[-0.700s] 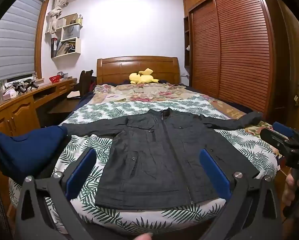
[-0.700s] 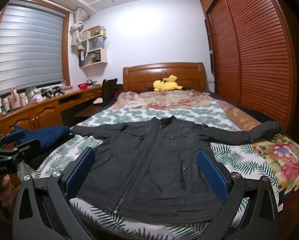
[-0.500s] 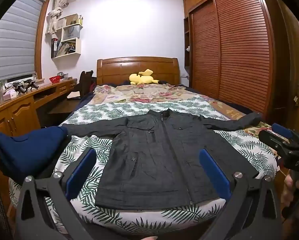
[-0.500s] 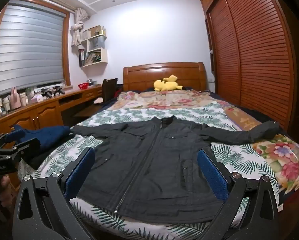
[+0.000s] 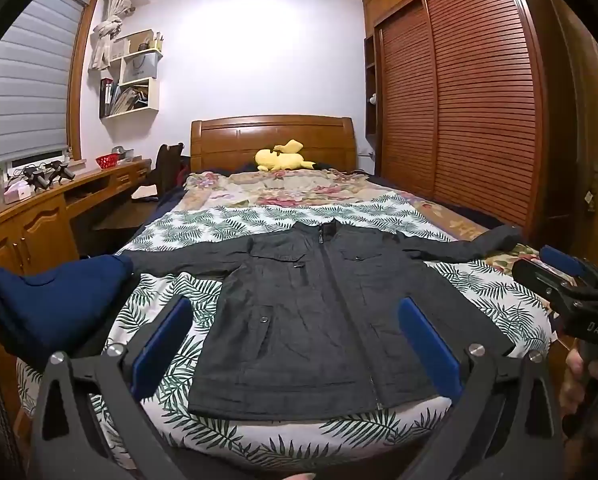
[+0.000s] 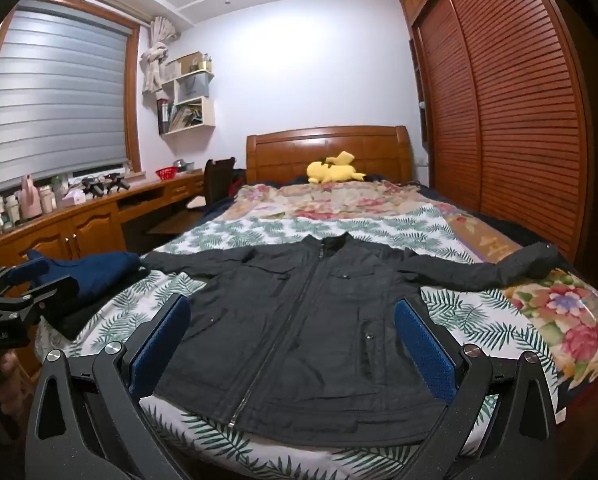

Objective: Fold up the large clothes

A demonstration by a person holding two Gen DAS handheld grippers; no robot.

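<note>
A: Where is the dark grey zip-front jacket (image 5: pixel 323 312)?

B: Spread flat, front up, on the bed with the palm-leaf print cover (image 5: pixel 259 220), sleeves stretched out towards nine and three o'clock, collar at twelve towards the wooden headboard (image 5: pixel 273 136), hem at six near the foot edge.

A: And the left tongs (image 5: pixel 295 344)?

B: Spread wide, blue pads (image 5: pixel 163 344) well apart, gripping nothing, hovering at the foot of the bed short of the hem.

A: The right tongs (image 6: pixel 291 344)?

B: Likewise wide apart and holding nothing, also above the hem side of the jacket.

A: Anything else on the bed?

B: A folded navy blue garment (image 5: pixel 59 304) lies at nine o'clock, beside the left sleeve end. A yellow plush toy (image 5: pixel 283 158) sits at twelve, against the headboard. The slatted wooden wardrobe (image 5: pixel 471 120) stands at three.
</note>
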